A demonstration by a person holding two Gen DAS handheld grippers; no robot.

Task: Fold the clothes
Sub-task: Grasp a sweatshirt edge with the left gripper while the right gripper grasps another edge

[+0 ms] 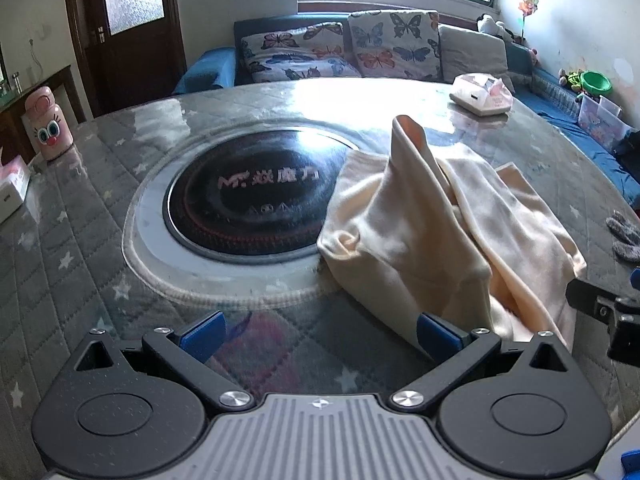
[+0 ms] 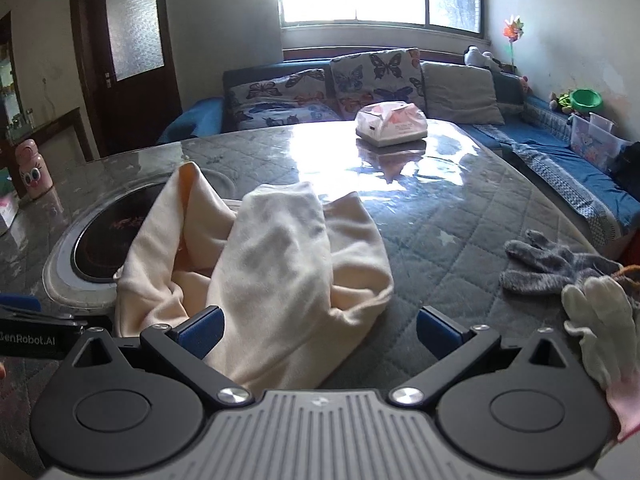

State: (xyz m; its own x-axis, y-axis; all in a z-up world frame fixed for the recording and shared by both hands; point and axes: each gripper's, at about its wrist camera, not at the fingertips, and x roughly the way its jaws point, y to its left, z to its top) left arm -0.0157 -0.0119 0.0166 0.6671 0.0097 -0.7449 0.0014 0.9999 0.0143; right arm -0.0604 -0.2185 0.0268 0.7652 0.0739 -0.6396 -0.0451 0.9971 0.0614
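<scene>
a home living room: butterfly cushions (image 1: 352, 48) on a blue sofa (image 2: 560, 148), wooden door (image 2: 128, 56), toys.

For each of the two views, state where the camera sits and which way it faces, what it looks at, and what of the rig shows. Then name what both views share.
Left wrist: sits behind the open left tongs, facing the window; cream garment right of centre.
Right wrist: sits behind the open right tongs, same heading; garment just ahead, grey glove to the right.
Shared: garment, tissue pack, sofa.
</scene>
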